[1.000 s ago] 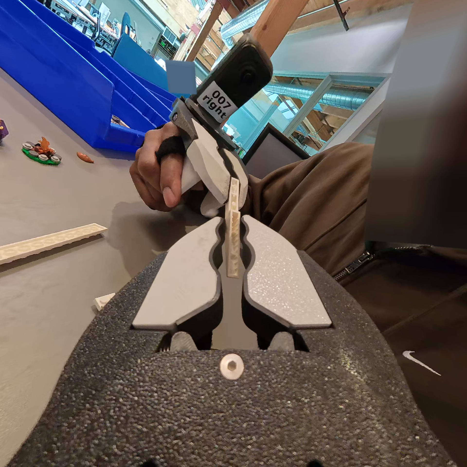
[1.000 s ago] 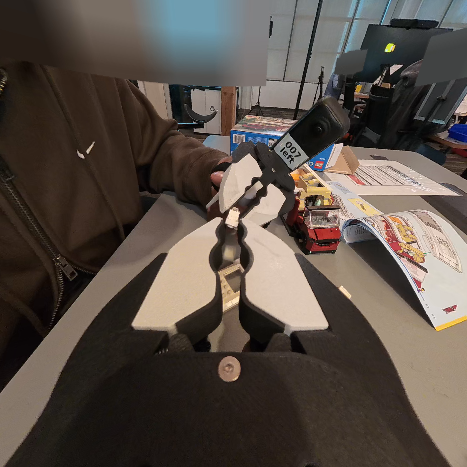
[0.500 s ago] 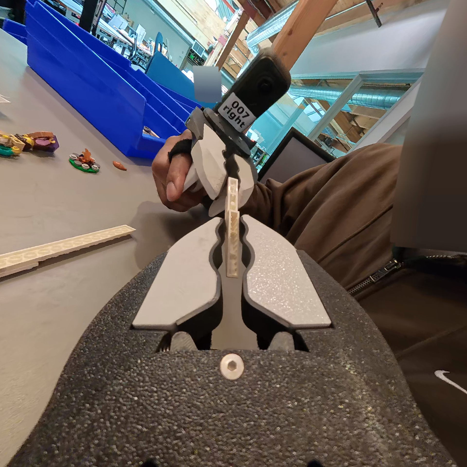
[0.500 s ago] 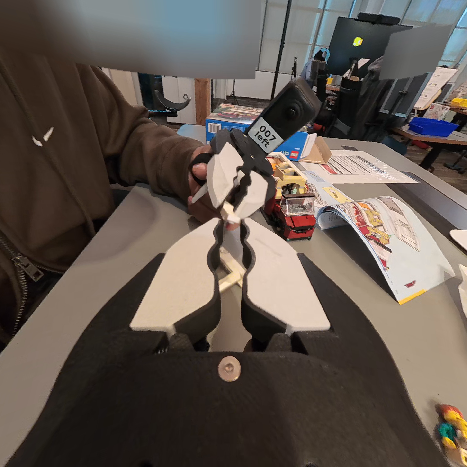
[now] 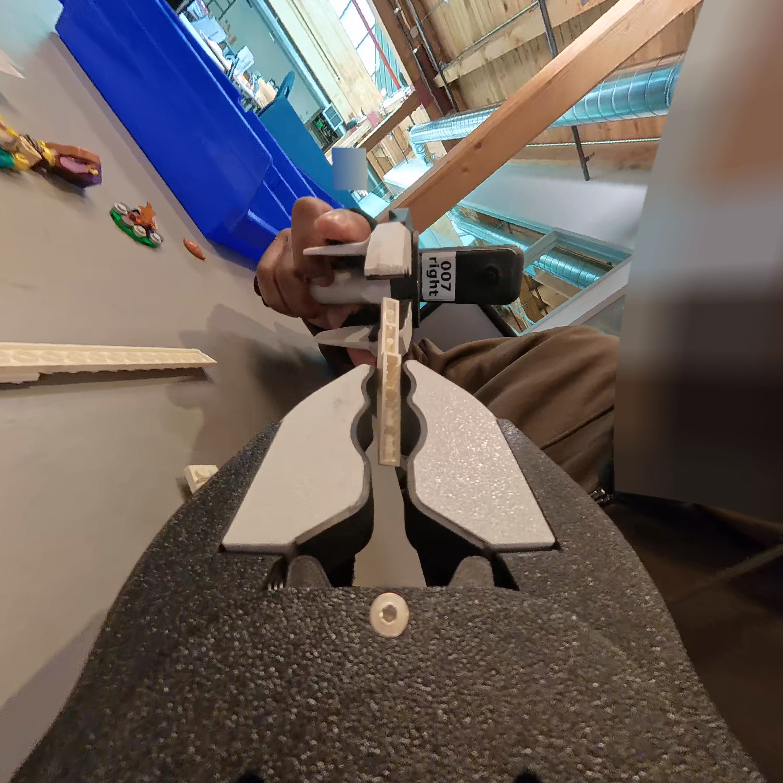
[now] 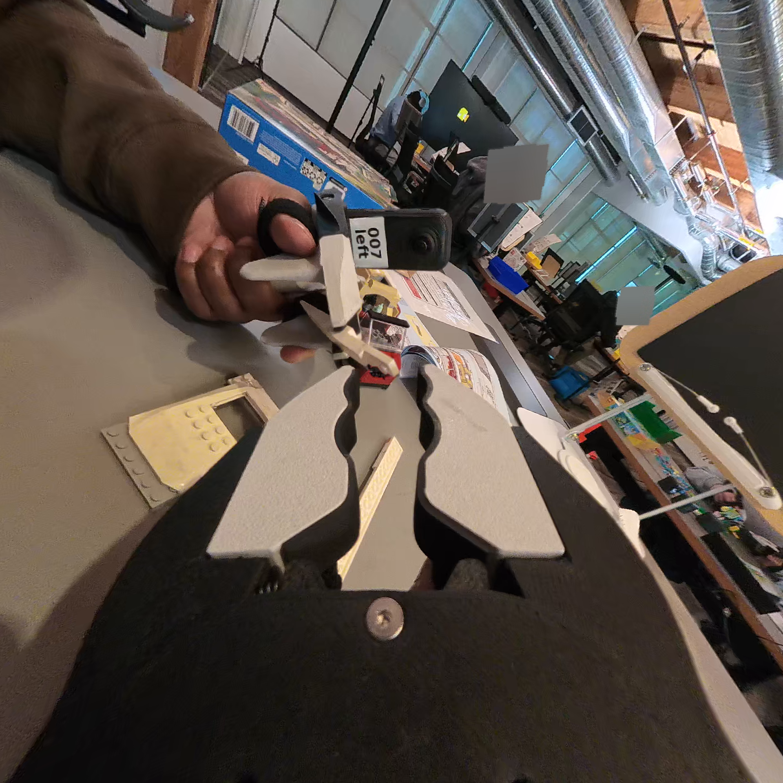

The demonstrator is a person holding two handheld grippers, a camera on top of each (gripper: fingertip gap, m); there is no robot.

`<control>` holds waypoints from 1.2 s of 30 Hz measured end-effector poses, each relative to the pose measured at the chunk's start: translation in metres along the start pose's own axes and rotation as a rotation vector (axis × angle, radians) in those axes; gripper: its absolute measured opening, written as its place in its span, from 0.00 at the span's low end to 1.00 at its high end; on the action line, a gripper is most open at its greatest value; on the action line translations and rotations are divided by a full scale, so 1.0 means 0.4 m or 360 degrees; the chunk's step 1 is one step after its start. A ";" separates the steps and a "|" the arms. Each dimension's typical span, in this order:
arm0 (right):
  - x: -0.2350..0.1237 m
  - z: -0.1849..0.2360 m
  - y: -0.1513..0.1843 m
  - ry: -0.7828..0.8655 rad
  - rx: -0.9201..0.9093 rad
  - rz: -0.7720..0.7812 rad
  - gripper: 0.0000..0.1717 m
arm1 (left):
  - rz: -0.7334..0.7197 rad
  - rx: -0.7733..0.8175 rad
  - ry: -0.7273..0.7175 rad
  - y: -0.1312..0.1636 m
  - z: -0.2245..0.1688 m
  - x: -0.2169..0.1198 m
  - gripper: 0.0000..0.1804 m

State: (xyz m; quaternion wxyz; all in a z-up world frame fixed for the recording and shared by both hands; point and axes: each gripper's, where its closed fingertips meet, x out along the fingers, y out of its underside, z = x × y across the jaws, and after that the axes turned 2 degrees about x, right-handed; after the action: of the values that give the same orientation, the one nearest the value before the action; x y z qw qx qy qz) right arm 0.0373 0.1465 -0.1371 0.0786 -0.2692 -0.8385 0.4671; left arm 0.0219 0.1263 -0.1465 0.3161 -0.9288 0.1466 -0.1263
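Note:
My left gripper (image 5: 389,373) is shut on a narrow cream plate piece (image 5: 390,415), held on edge between both pads. A second narrow plate (image 5: 392,322) continues from its far end. The right wrist view shows the left gripper (image 6: 339,326) in a hand, with the cream piece (image 6: 366,349) sticking out of it. My right gripper (image 6: 385,375) is open with nothing between its pads. The tip of the cream piece hangs just beyond its fingertips, apart from both. In the left wrist view the right gripper (image 5: 368,313) lies rolled on its side at the piece's far end.
On the grey table lie a long cream plate (image 5: 106,356), a small cream piece (image 5: 199,474), small colourful builds (image 5: 135,222) and blue bins (image 5: 190,127). The right wrist view shows a cream window panel (image 6: 186,436), another long plate (image 6: 377,474), a red vehicle model (image 6: 375,377), an open booklet (image 6: 462,368) and a blue box (image 6: 288,144). The grippers are tip to tip, or close to it. The red vehicle model (image 6: 375,377) is about equally far from each gripper, around 15 cm.
My right gripper was shut on the far end of the cream piece; it has opened, let go and rolled about a quarter turn. My left gripper keeps its hold.

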 end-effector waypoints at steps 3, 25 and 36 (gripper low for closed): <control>0.001 0.012 0.005 -0.0029 -0.0060 0.0019 0.12 | 0.0038 0.0003 -0.0032 0.009 0.006 0.004 0.05; -0.431 -0.234 0.129 0.1286 0.0673 0.0127 0.02 | -0.0045 0.0384 -0.0382 -0.033 0.053 -0.019 0.09; -0.658 -0.234 0.291 0.1728 0.1128 0.0520 0.07 | 0.0023 0.0414 -0.0405 -0.014 0.060 -0.007 0.09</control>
State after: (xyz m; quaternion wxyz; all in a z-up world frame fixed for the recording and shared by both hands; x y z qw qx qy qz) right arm 0.3390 0.1264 -0.1501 0.5013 -0.5477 -0.4243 0.5184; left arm 0.0283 0.1446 -0.1617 0.4505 -0.8875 0.0945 -0.0233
